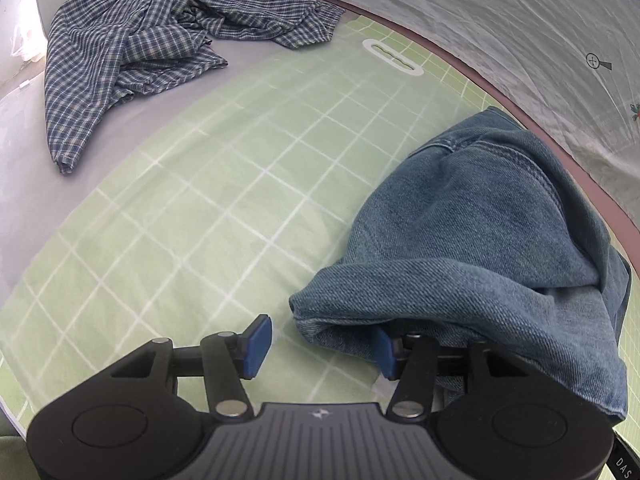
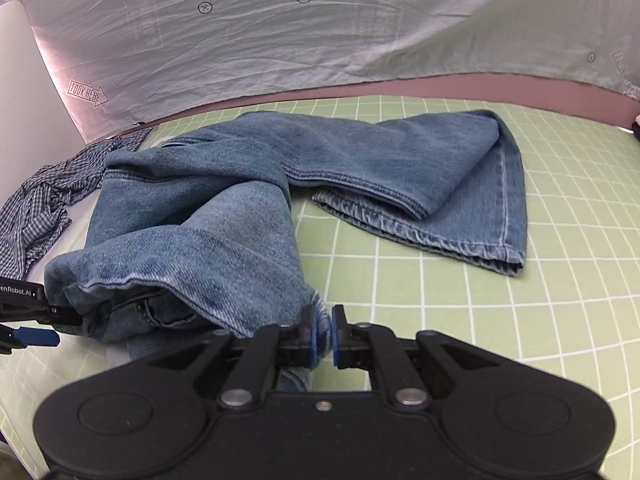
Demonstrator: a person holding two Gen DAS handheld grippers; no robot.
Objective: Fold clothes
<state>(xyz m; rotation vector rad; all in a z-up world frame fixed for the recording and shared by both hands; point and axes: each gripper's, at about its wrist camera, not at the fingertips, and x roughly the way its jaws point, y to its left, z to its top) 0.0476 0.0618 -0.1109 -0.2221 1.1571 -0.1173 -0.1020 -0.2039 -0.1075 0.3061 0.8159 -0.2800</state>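
Right gripper [image 2: 325,334] pinches the jeans [image 2: 224,216] hem; left gripper [image 1: 320,346] gapes, released, needing a fresh grasp beside it.

Taking the jeans [image 2: 224,216] as the landmark: they lie bunched across the green grid mat [image 2: 500,280], one leg running away toward the back sheet [image 2: 320,48], the other doubled over into a thick hump nearest the grippers. To the right of the jeans the mat is bare and flat, wide enough for a gripper to pass. To their left, a broad strip of mat is also free, up to the crumpled plaid shirt [image 1: 132,52], which blocks the far left corner. Behind the jeans the hanging sheet closes the way. The gap between jeans and shirt looks narrow, possibly touching.
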